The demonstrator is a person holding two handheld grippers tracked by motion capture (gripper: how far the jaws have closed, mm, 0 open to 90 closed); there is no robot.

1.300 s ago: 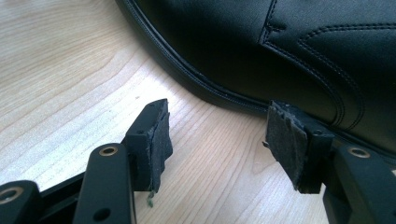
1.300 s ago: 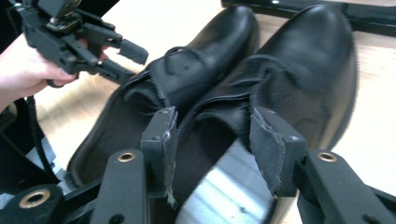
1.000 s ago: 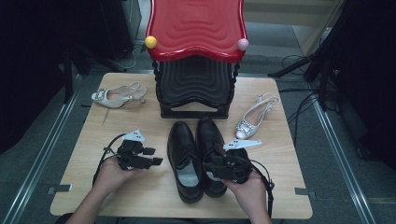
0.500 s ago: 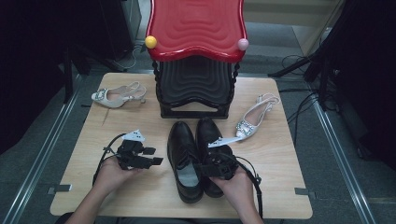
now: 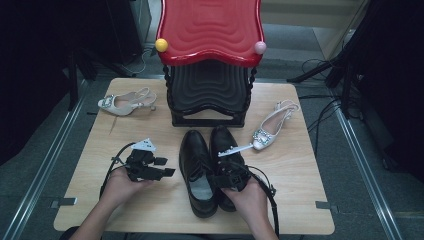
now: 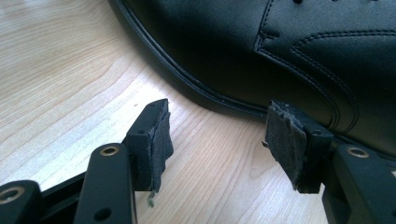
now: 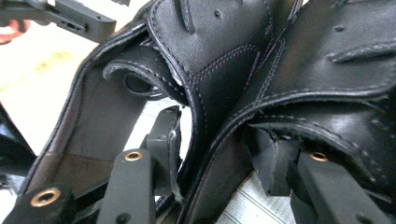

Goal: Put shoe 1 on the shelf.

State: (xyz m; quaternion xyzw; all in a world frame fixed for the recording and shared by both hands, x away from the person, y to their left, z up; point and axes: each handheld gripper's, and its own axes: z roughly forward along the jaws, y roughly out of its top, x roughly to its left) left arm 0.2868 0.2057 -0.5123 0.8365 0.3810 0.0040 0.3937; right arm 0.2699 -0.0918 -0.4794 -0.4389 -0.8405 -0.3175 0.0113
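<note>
Two black leather shoes stand side by side at the front middle of the wooden table [image 5: 300,200], the left shoe [image 5: 196,165] and the right shoe [image 5: 224,142]. My left gripper [image 5: 161,169] rests just left of the left shoe. Its jaws stand open over bare wood [image 6: 217,135], a little short of the shoe's side [image 6: 243,51]. My right gripper [image 5: 231,175] sits on top of both shoes' openings. It is open [image 7: 219,140], with one jaw inside the left shoe [image 7: 93,116] and the other inside the right shoe [image 7: 327,121], so the two inner walls lie between them.
A rack with a red top [image 5: 210,30] and black shelves [image 5: 209,90] stands at the back middle, close behind the shoes' toes. One pale heeled shoe [image 5: 125,102] lies at the back left. Another [image 5: 272,125] lies right of the black pair.
My right gripper has moved left and forward from beside the right shoe onto the two shoes' openings. The left gripper has stayed where it was.
</note>
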